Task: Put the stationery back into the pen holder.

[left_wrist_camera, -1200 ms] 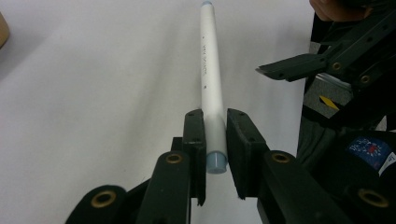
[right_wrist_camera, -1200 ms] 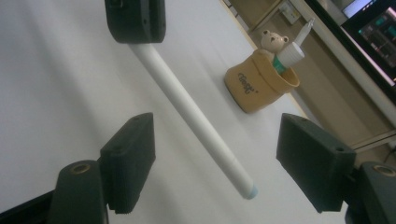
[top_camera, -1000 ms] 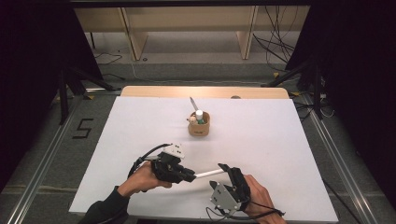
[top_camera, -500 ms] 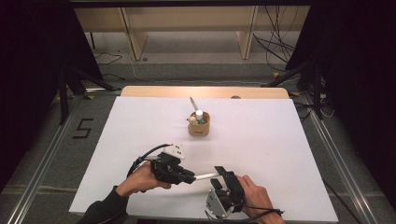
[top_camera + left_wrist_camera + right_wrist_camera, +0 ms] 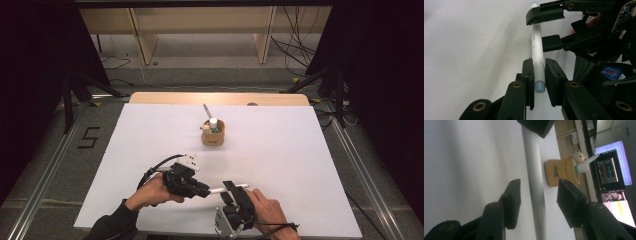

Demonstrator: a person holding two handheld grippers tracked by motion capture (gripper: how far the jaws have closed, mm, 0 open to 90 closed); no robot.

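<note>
While the left claw [image 5: 204, 190] pinches one end of a white pen [image 5: 537, 52], its two pads pressed against the barrel just above the pale blue end cap, the pen lies roughly level a little above the white table [image 5: 150, 135] near its front edge. In the high view the pen [image 5: 227, 189] runs from the left claw toward the right claw [image 5: 232, 186], which reaches in from the person's right hand [image 5: 265, 207] and straddles the far part of the barrel. The right claw's jaws have just been closing, with the pen between them; in the right gripper view the barrel [image 5: 534, 182] stands in the gap and daylight shows on both sides of it, so the pads do not press on it yet. Farther back, well apart from both claws, a small tan holder [image 5: 213, 134] sits on the middle of the table with a few items standing in it.
</note>
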